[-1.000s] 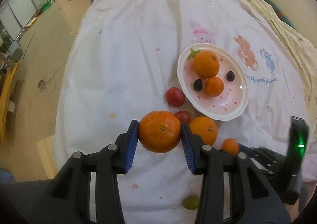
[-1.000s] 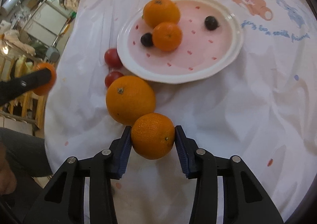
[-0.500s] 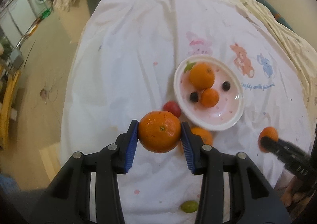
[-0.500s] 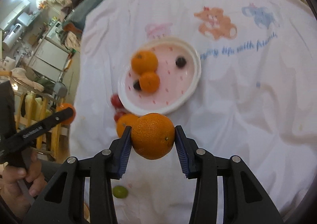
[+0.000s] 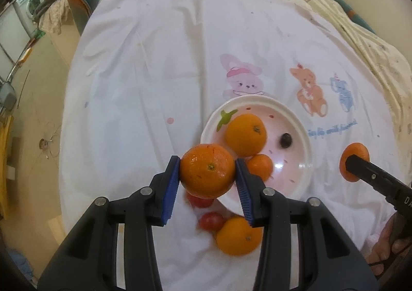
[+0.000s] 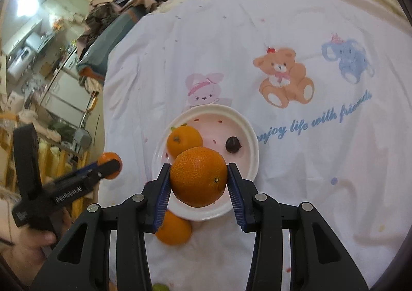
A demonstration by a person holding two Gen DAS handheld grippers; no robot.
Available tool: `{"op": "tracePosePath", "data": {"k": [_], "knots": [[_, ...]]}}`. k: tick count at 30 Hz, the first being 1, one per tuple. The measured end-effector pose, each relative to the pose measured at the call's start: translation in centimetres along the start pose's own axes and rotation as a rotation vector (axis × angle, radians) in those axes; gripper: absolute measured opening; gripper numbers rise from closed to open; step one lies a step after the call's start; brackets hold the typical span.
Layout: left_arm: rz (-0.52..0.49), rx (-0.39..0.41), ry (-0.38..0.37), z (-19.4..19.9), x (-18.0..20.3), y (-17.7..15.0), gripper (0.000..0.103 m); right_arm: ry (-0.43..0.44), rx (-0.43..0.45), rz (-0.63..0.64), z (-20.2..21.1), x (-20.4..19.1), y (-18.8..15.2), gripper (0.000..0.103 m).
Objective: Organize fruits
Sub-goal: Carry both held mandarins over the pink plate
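Note:
My left gripper [image 5: 207, 175] is shut on an orange [image 5: 207, 170], held above the near left rim of the pink plate [image 5: 300, 126]. My right gripper [image 6: 198, 177] is shut on another orange [image 6: 198, 176], held over the plate's near side [image 6: 247, 123]. The plate holds a large orange [image 5: 246, 134], a smaller orange [image 5: 260, 166] and a dark grape [image 5: 285, 140]. On the cloth by the plate lie an orange [image 5: 238, 237] and two red tomatoes [image 5: 211, 221]. The right gripper and its orange [image 5: 354, 162] show at the right in the left wrist view.
A white cloth with cartoon animals [image 6: 283, 77] covers the table. A small green fruit [image 6: 159, 287] lies at the near edge. The table's left edge drops to the floor [image 5: 31, 100], with furniture and a washing machine [image 5: 28, 2] beyond.
Both grippers rose with their oranges and moved toward the plate. The right gripper's orange left the cloth beside the loose orange and now hangs over the plate.

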State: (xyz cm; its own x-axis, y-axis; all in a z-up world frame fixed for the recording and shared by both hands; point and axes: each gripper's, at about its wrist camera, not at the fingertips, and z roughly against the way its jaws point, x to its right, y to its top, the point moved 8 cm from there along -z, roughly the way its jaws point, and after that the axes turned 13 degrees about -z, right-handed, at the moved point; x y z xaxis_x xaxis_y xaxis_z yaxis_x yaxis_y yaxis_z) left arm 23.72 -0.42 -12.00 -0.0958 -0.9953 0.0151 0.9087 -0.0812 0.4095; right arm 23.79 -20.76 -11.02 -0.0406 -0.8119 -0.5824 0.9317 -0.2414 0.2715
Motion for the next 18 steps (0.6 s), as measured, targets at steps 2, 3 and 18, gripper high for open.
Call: {"op": "tracePosePath", "data": {"k": [2,3,18], "knots": [[-0.002,-0.015,-0.007,-1.2,0.1,-0.2,0.038,-0.004,-0.017,-0.023,-1.5,0.9,-0.1,0.044],[-0.001,-0.02,-0.007,-1.6,0.1,-0.3,0.038,-0.009,-0.025,-0.026,-2.1,1.3,-0.2,0.044],[-0.067,-0.044,-0.065,-4.8,2.7,-0.5,0.039,-0.054,-0.096,-0.055,-6.0,3.6,-0.7,0.045]]}}
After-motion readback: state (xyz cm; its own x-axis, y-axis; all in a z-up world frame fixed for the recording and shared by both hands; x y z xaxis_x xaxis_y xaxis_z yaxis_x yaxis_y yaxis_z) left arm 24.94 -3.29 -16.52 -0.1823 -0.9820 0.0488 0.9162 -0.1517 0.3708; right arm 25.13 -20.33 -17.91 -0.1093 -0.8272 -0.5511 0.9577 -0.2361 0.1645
